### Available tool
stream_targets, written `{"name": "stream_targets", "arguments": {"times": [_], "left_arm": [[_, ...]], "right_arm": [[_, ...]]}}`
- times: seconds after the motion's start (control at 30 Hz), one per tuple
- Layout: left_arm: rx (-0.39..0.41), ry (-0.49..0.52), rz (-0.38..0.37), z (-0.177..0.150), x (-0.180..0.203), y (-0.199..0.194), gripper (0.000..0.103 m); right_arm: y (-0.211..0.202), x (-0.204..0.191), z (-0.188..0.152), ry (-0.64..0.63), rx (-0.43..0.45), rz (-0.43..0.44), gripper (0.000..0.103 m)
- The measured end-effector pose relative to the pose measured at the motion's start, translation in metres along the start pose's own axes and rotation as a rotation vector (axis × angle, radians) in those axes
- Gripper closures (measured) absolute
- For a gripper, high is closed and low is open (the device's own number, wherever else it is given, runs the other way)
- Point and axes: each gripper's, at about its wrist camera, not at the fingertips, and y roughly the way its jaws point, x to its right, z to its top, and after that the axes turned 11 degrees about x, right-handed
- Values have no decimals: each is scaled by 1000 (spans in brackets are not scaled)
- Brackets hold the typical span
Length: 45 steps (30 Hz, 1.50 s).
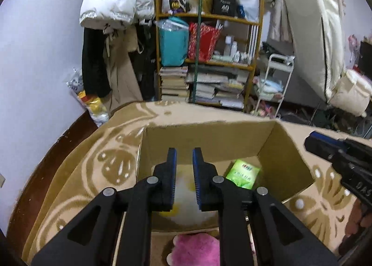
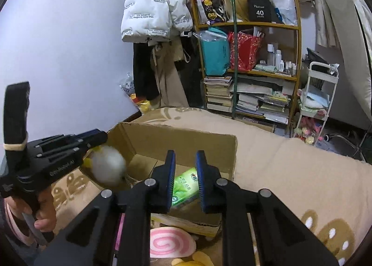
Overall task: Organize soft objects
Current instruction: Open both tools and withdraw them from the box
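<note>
**Soft toys around an open cardboard box**

The cardboard box [image 2: 186,145] sits on a patterned blanket [image 2: 290,173]. A white plush [image 2: 108,168] hangs over it beside the left tool [image 1: 184,161], whose jaws stand nearly together, empty. A green pack [image 1: 243,173] lies inside. The right tool [image 2: 185,161] is closed, empty.

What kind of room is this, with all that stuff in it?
Probably a bedroom or a lived-in home room. A wooden shelf is crammed with books and bottles, a white puffer jacket hangs on the wall, and a patterned blanket lies under the cardboard box.
</note>
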Motion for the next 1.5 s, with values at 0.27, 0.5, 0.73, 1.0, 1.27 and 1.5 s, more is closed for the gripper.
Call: {"name": "stream_targets", "arguments": {"times": [0.27, 0.5, 0.73, 1.0, 1.27, 1.5], "left_arm": [[-60, 0, 45, -12, -4, 9, 82], [-73, 12, 63, -11, -7, -5, 61], [-83, -1, 28, -13, -6, -42, 18], [-70, 49, 56, -22, 3, -86, 8], [-104, 61, 25, -33, 11, -122, 6], [-99, 90, 13, -40, 20, -146, 6]], "right_arm": [[6, 9, -7, 34, -18, -3, 80], [-11, 9, -8, 47, 4, -21, 49], [-42, 0, -6, 29, 32, -39, 30], [-76, -15, -4, 25, 48, -59, 10], [-108, -30, -15, 27, 50, -75, 2], [-130, -35, -31, 57, 21, -77, 1]]}}
